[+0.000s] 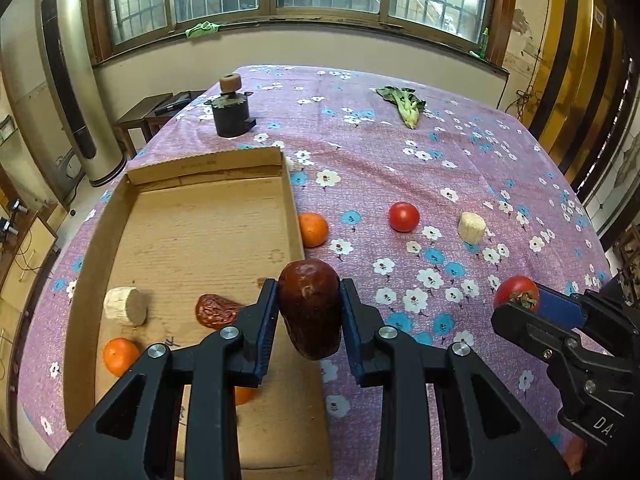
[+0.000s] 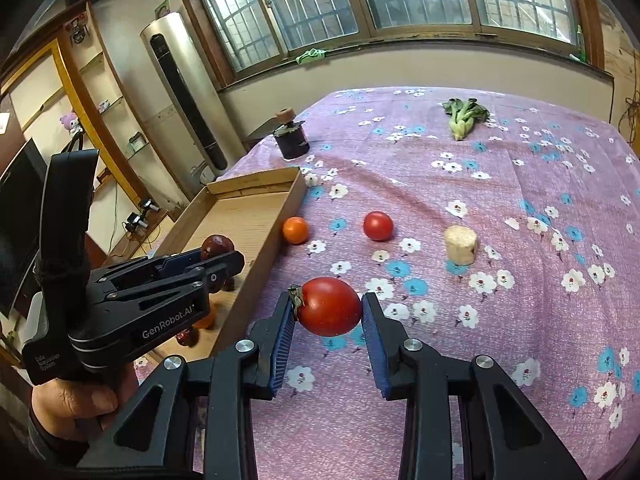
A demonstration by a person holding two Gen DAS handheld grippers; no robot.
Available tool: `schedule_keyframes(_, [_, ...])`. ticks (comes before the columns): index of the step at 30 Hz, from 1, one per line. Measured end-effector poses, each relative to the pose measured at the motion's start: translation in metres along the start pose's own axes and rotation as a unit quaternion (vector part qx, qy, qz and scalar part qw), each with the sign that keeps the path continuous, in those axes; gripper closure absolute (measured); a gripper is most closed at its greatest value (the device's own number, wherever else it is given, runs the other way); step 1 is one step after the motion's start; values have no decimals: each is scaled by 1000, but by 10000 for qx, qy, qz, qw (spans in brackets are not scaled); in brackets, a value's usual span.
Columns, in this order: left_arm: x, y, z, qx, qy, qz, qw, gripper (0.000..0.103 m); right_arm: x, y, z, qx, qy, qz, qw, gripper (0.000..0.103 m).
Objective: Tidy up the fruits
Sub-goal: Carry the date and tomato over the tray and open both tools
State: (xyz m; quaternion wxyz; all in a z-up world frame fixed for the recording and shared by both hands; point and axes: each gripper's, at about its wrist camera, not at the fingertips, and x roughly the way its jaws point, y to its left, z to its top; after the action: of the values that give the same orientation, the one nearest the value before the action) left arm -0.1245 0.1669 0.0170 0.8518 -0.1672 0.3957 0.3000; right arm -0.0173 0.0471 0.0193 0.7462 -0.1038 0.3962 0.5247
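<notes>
My left gripper [image 1: 309, 308] is shut on a dark red-brown date-like fruit [image 1: 310, 308], held above the right wall of the cardboard tray [image 1: 292, 200]. My right gripper [image 2: 329, 312] is shut on a red tomato [image 2: 330, 306] with a dried stem, above the tablecloth to the right of the tray. Inside the tray lie a wrinkled red date [image 1: 216, 311], an orange [image 1: 120, 356] and a pale cut chunk [image 1: 125, 306]. On the cloth outside sit another orange [image 1: 313, 229], a second tomato [image 1: 404, 217] and a pale chunk [image 1: 471, 227].
A leafy green vegetable [image 1: 402, 106] lies at the far side of the purple flowered tablecloth [image 1: 440, 184]. A dark cylindrical device [image 1: 231, 110] stands beyond the tray. A tall air conditioner [image 1: 68, 80] and shelves stand left of the table; a hand [image 2: 80, 396] holds the left gripper.
</notes>
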Motion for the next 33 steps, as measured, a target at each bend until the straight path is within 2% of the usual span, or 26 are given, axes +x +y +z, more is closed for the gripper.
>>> schedule_keyframes(22, [-1, 48, -1, -376, -14, 216, 9991, 75, 27, 47, 11, -367, 157, 273, 9988, 69])
schedule_keyframes(33, [4, 91, 4, -705, 15, 398, 9967, 75, 54, 68, 24, -605, 287, 437, 9968, 69])
